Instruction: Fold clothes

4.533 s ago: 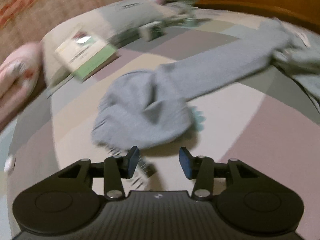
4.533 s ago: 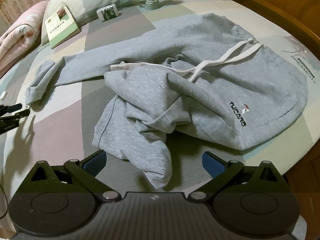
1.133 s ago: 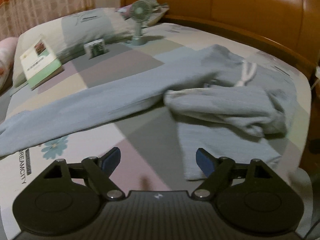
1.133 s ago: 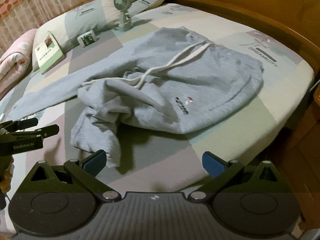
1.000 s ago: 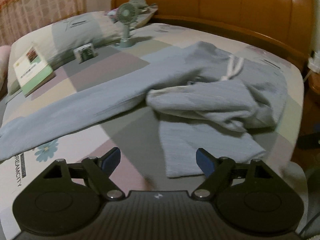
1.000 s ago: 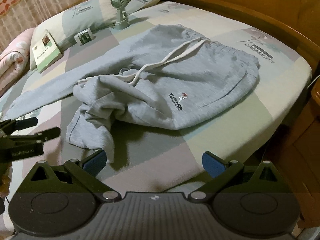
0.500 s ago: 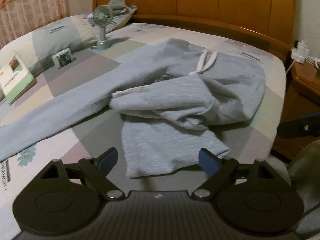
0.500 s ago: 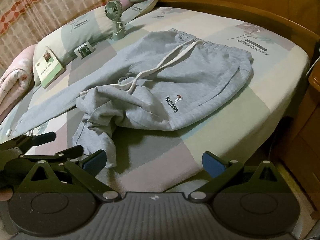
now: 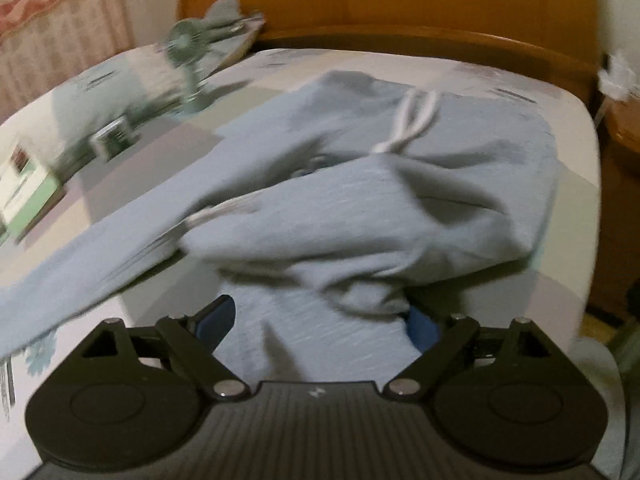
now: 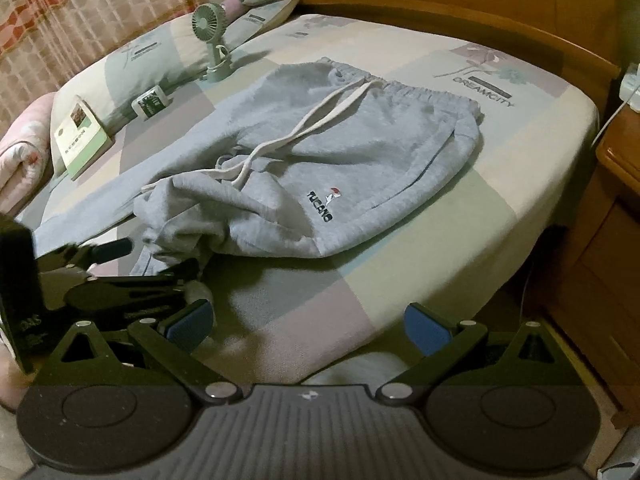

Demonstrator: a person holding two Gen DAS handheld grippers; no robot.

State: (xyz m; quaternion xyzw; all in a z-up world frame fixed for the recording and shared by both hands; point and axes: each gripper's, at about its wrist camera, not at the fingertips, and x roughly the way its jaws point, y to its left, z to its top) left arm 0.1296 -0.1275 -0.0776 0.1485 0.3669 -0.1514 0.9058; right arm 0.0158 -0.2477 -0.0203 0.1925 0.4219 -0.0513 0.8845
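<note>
Book: propped against the pillow at far left, well apart from the work.
Left gripper: jaws spread wide, gripping nothing, low over the bunched leg end, cloth lying between the blue pads but not pinched. In the right-wrist view, seen side-on at the left edge, reaching in over the same end.
Fan: upright near the pillow, beyond the garment.
Sweatpants: grey, spread across the middle of the bed; waistband toward the headboard, one leg stretched out left, the other doubled back in a rumpled heap under the logo.
Drawstring: white, trailing loose from the waistband down over the crumpled leg.
Right gripper: released, jaws wide and empty, hanging over bare sheet at the near edge, short of the cloth.
Step, as judged: about to take hold of the folded-under leg end to pull it straight; folding proper not yet begun.
Risk, layers: closing on the heap as it lies likely to catch two thicknesses, dragging the whole leg instead of opening it.
Risk, cord: drawstring lying across the heap, liable to snag in the pads and tug the waistband askew.
Risk, edge: garment near the bed's right side; a hard pull toward that side could slide it off.
</note>
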